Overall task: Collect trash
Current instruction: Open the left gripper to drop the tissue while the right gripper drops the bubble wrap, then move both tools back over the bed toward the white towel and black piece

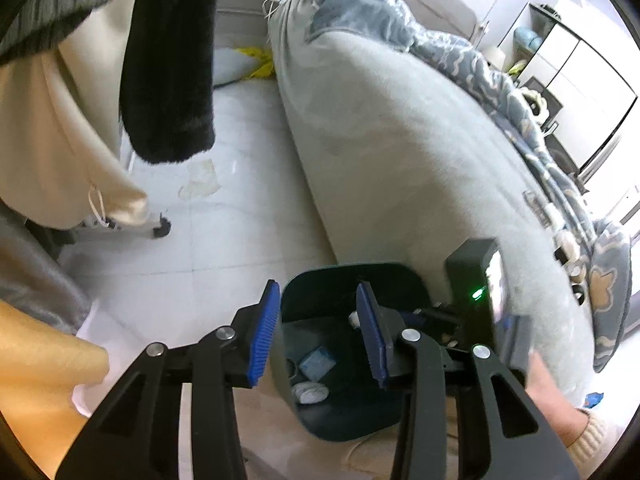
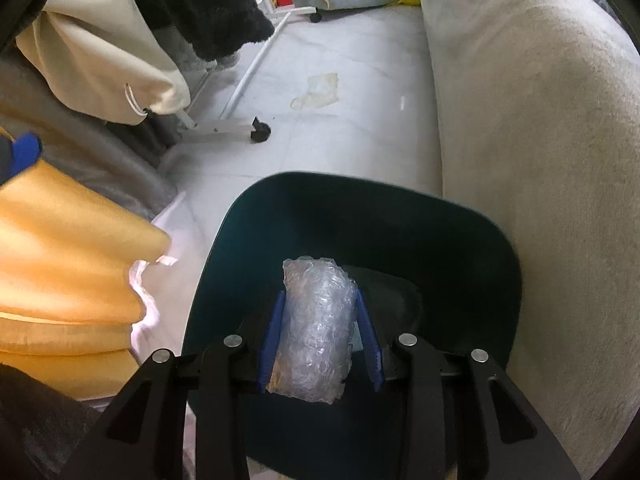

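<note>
Pale tiled floor (image 2: 352, 128) runs between a long grey fabric sofa (image 2: 540, 160) and a rack of hanging clothes, and a dark teal plastic trash bin (image 2: 472, 248) stands on it just beside the sofa's base.

Nearest in the right wrist view, the right gripper (image 2: 320, 334) pinches a crumpled roll of clear bubble wrap (image 2: 316, 328) between its blue pads, one pad pressed to each side of the roll. The roll stands up out of the gripper and hangs directly over the bin's open mouth, above its dark interior. To the left lie stacked orange-yellow cushions (image 2: 68, 264).

In the left wrist view, the left gripper (image 1: 320, 332) is spread wide and holds nothing; its blue ribbed pads (image 1: 264, 332) stand well apart over the near-left rim of the same bin (image 1: 352, 276). Down inside the bin lie a pale blue square packet (image 1: 318, 362) and a whitish crumpled wad (image 1: 310, 394). Part of the right gripper's body, with a green light, shows at the bin's right side against the sofa.

Farther out on the floor lies a flat translucent yellowish plastic wrapper (image 2: 318, 90), well apart from the bin. Near it stands the white rack's black caster wheel (image 2: 260, 130), with a cream drawstring garment (image 2: 104, 60) and a black fuzzy garment (image 2: 216, 12) hanging above. A blue-grey patterned blanket (image 1: 460, 52) lies along the sofa.
</note>
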`<state>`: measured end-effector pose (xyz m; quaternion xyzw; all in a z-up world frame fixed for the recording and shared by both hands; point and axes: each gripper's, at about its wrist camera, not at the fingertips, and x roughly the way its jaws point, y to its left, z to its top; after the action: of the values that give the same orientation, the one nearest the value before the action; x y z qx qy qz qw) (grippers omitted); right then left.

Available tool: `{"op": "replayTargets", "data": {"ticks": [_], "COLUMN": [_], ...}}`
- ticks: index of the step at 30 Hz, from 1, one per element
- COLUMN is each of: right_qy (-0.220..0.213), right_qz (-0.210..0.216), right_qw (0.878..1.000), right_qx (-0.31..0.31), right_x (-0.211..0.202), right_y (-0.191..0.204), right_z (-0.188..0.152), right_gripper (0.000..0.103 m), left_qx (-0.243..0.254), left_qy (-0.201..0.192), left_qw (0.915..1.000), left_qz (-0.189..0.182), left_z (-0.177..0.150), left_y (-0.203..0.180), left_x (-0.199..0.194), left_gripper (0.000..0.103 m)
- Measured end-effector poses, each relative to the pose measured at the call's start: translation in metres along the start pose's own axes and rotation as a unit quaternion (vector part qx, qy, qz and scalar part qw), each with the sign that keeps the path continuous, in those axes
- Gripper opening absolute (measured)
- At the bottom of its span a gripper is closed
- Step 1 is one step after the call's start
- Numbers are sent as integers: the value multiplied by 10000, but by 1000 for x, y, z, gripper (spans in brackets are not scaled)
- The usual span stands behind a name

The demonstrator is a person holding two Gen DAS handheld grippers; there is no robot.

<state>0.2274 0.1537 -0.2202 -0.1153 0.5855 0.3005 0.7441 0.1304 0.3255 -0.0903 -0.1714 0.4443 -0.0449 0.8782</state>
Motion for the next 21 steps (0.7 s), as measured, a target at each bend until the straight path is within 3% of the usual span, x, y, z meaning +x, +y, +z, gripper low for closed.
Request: {"op": "replayTargets", "data": {"ticks": [3,5,11,21], "right_qy": [77,193,281,-778], "right_qz": [-42,-151,-334,-79], "right_qw": [9999,9996,9982,9966], "right_qx": [-57,-166,-418,-261], "right_x": [-2,-3,-12,-89], "right_y": [2,3,2,-16], "right_z": [-4,-7,-20,-22], "right_gripper": [40,60,61,69], "left_qx": [75,81,215,504], "left_qy": [-220,-343,-644,-1098], "left_qw": [9996,9991,9973,9921], "left_qz": [-137,-222,-286,-329], "left_z": [6,8,17,33], "left_y": [-13,-20,-43,-88], "left_x": [-9,-14,-19,-30], "left_gripper": [42,42,42,47]}}
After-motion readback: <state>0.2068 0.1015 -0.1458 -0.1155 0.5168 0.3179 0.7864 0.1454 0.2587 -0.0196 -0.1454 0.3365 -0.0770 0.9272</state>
